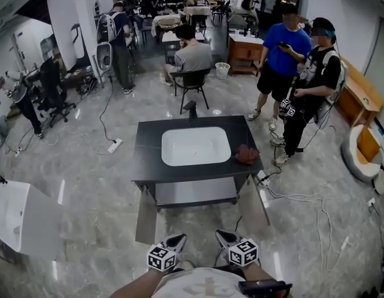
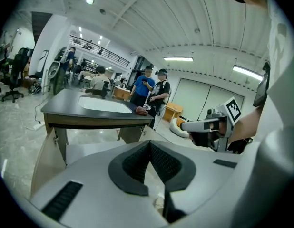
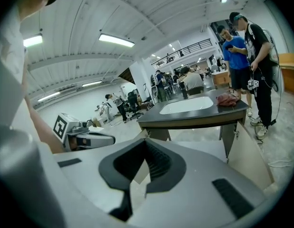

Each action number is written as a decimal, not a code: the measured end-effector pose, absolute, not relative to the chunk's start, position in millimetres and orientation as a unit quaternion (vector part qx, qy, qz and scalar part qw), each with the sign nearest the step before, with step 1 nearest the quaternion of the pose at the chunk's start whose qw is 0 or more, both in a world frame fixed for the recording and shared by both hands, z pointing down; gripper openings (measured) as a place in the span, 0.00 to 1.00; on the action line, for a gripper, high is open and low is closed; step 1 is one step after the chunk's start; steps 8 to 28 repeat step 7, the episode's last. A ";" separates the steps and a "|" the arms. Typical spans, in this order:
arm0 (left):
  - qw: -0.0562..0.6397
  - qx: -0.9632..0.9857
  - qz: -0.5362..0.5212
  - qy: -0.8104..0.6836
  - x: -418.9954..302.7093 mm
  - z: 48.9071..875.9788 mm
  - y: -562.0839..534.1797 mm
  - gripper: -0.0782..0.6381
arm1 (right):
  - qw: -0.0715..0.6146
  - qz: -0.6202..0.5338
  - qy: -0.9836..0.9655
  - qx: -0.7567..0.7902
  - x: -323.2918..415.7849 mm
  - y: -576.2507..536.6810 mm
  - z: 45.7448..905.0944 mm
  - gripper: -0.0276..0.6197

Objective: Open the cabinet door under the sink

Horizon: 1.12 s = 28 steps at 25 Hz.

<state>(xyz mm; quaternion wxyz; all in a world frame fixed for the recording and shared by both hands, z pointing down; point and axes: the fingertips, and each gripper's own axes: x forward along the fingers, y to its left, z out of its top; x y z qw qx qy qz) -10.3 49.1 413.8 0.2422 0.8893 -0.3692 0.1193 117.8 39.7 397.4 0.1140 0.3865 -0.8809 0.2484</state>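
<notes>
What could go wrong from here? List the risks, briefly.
1. The left door and right door stand swung wide out. Stepping in could knock one or strain its hinges.
2. Loose cables trail beside the right door and are a likely trip hazard.
3. The red cloth lies near the edge of the countertop and might get brushed off.
</notes>
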 end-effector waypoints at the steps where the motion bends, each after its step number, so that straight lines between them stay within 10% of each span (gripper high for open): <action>1: 0.243 0.889 0.118 -0.369 -10.1 414.4 50.0 0.12 | 0.115 0.247 -0.881 0.388 118.0 40.5 397.6 0.06; 28: 0.243 0.891 0.112 -0.367 -8.9 414.9 54.2 0.12 | 0.121 0.242 -0.879 0.392 119.0 45.0 399.2 0.06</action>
